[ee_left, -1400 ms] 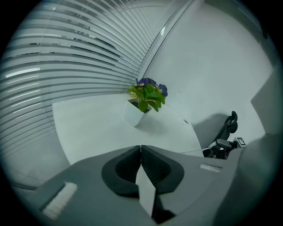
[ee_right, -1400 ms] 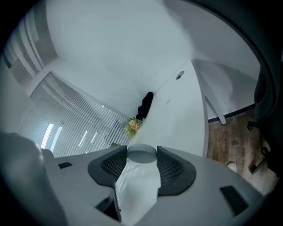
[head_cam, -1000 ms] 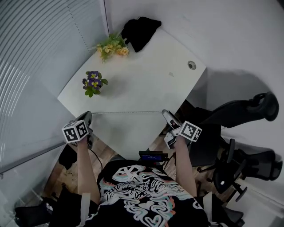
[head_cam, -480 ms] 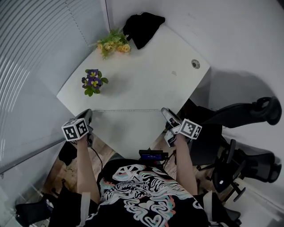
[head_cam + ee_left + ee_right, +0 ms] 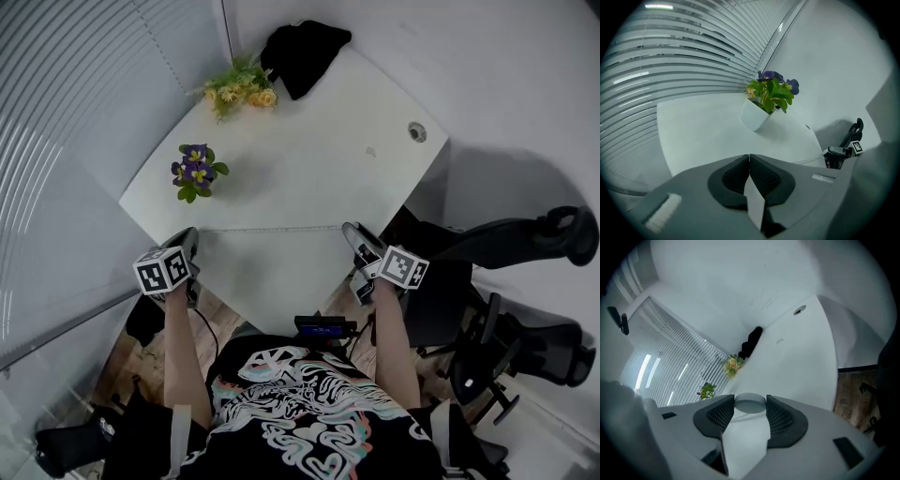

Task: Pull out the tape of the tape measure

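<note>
A thin pale tape (image 5: pixel 272 229) runs in a straight line across the near part of the white table (image 5: pixel 319 169), from one gripper to the other. My left gripper (image 5: pixel 188 240) is shut on the tape's end, and a white strip (image 5: pixel 754 206) shows pinched in my left gripper (image 5: pixel 749 157) in its own view. My right gripper (image 5: pixel 354 236) holds the round pale tape measure case (image 5: pixel 750 404). In the right gripper view the case sits between the pads of my right gripper (image 5: pixel 750 401). The tape (image 5: pixel 812 161) also shows in the left gripper view, leading to the right gripper (image 5: pixel 838 156).
A white pot of purple flowers (image 5: pixel 195 172) stands left of the table's middle. A yellow flower bunch (image 5: pixel 238 94) and a black bundle (image 5: pixel 305 52) lie at the far end. A round cable hole (image 5: pixel 416 131) is near the right edge. Black office chairs (image 5: pixel 525 253) stand to the right.
Both grippers stay where they were with the tape stretched between them. Only the head view has drifted a little.
</note>
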Demonstrator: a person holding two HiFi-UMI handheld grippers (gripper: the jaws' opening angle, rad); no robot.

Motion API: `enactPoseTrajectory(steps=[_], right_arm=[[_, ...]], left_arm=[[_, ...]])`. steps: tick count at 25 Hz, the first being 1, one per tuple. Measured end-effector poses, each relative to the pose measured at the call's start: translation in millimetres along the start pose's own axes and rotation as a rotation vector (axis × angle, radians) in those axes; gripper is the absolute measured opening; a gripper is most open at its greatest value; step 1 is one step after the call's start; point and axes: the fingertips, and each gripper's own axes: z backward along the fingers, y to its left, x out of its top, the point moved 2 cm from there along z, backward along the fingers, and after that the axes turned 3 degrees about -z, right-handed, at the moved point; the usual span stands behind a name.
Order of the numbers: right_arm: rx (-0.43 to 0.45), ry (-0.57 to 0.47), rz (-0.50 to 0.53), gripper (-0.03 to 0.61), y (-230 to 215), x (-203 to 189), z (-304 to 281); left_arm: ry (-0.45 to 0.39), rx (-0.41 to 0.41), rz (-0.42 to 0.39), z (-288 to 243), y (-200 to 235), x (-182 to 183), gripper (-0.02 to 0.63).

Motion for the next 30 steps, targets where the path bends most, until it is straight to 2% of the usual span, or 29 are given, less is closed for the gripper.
enactPoseTrajectory(steps=[10,15,21,26,30], right_arm=[[-0.01,-0.002,0.03,0.216,-4.2,0.9,-4.9],[-0.064,0.042,0.145,0.217,-4.8,-3.6,-8.8],[-0.111,0.1,0.217,0.218,-1.9,-13.9,-13.9],[-0.124,0.094,0.258,0.217,-0.1,-10.5,-17.0],[-0.183,0.133,0.408,0.218,0.1,-10.1,-20.3]], left_arm=[[0.007,0.006,0.0,-4.4,-0.9,1.6,0.005],[0.017,0.001,0.002,-8.5,-1.7,-1.1,0.005],[0.019,-0.004,0.004,-9.5,-2.5,0.4,0.005],[0.015,0.0,0.004,-9.3,0.3,0.8,0.005],[0.016,0.006,0.003,-8.6,2.5,-0.4,0.005]])
